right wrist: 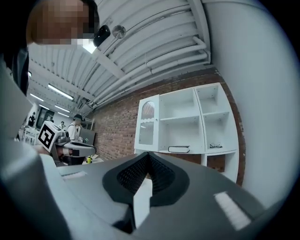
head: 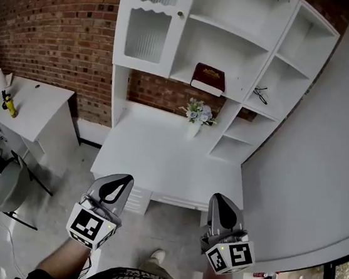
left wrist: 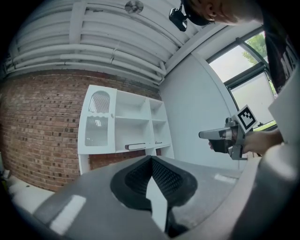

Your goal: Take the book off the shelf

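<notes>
A dark red book [head: 208,78] lies flat on a middle shelf of the white shelf unit [head: 171,59], far ahead of both grippers. My left gripper [head: 121,181] and right gripper [head: 219,200] hang low in front of the desk, well short of it, side by side. Each has its jaws pressed together with nothing between them. The left gripper view shows its shut tips [left wrist: 151,160] pointing toward the book [left wrist: 138,146]. In the right gripper view the shut tips [right wrist: 148,155] sit below the book [right wrist: 179,149].
A small vase of flowers [head: 196,115] stands on the white desk top [head: 159,159] under the book's shelf. Glasses [head: 260,93] lie on the shelf to the right. A white wall [head: 324,154] runs along the right, and a white side table [head: 30,108] and a stool [head: 8,185] stand at the left.
</notes>
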Available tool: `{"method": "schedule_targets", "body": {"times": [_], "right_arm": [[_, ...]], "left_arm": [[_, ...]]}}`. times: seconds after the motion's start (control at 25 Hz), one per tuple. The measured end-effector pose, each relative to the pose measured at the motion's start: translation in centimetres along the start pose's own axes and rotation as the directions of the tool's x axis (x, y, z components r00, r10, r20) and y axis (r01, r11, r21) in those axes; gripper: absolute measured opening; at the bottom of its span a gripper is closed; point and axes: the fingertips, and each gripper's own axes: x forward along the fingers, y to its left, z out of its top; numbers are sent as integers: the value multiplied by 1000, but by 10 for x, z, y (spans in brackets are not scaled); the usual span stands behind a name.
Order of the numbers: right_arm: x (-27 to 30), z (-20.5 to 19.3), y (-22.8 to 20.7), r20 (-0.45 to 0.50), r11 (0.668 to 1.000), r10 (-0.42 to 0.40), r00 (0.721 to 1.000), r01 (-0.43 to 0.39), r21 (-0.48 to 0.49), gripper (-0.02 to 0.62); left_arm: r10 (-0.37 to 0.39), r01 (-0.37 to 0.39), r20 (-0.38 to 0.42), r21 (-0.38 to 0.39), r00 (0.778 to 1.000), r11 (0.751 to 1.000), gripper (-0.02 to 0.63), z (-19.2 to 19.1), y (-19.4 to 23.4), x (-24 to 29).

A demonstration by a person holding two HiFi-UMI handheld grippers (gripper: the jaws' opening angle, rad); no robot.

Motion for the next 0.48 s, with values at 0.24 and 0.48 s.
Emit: {"method": "schedule_targets", "body": {"times": [0.24,0.48], "right_arm": [[32,-1,-40,-11,1000,24,1000,-24,-12,15],[60,-3,-83,-26,999,53,998,-53,-3,17]], "left_arm": [[-2,1,-20,-30,1000,1000,0,-1,0,53],[10,-10,-26,-18,1000,1000,0,-3,-3,106]]}}
